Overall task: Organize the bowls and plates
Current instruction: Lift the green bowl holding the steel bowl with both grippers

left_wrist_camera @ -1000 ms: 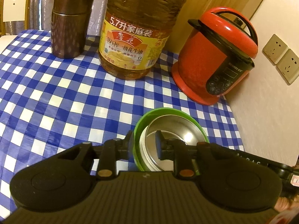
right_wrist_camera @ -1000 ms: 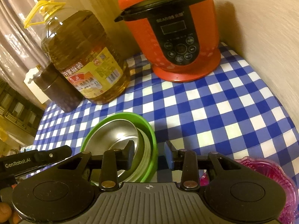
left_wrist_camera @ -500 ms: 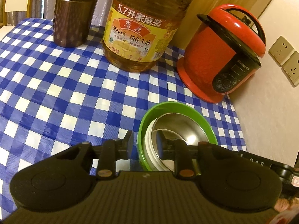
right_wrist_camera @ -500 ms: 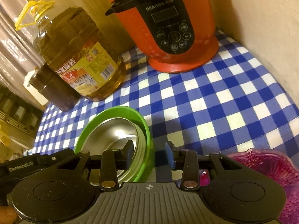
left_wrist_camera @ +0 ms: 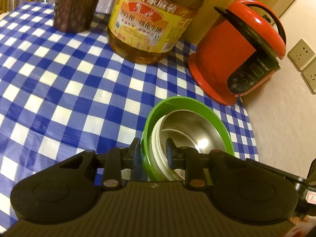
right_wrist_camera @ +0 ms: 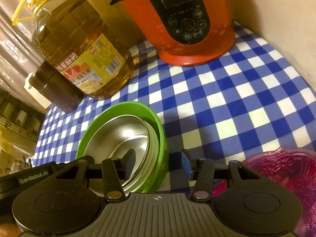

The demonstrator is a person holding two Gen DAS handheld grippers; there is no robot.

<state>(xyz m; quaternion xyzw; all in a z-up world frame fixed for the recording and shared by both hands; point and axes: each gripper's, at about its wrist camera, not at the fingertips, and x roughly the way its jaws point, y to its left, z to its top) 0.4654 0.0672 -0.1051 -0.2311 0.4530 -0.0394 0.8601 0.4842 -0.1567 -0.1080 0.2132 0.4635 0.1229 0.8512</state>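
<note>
A green bowl [left_wrist_camera: 199, 102] with a steel bowl [left_wrist_camera: 197, 130] nested inside rests low on the blue-checked tablecloth [left_wrist_camera: 59, 98]. My left gripper [left_wrist_camera: 152, 150] straddles the stack's left rim, one finger outside the green wall and one inside the steel bowl. Its jaws are opening, and a thin gap shows at the pads. In the right wrist view the green bowl [right_wrist_camera: 126, 106] and steel bowl [right_wrist_camera: 118, 134] sit at lower left. My right gripper [right_wrist_camera: 157, 162] straddles the right rim. Its jaws are opening wide, the outer pad well clear of the green wall.
A large oil bottle [left_wrist_camera: 150, 27], a brown canister [left_wrist_camera: 75, 9] and a red rice cooker [left_wrist_camera: 243, 51] stand behind the bowls. The wall with sockets [left_wrist_camera: 302, 55] closes the right side. A purple glass dish [right_wrist_camera: 280, 169] lies by my right gripper.
Both grippers sank toward the table with the nested bowls. The right jaws spread clearly apart from the rim. The left jaws widened slightly.
</note>
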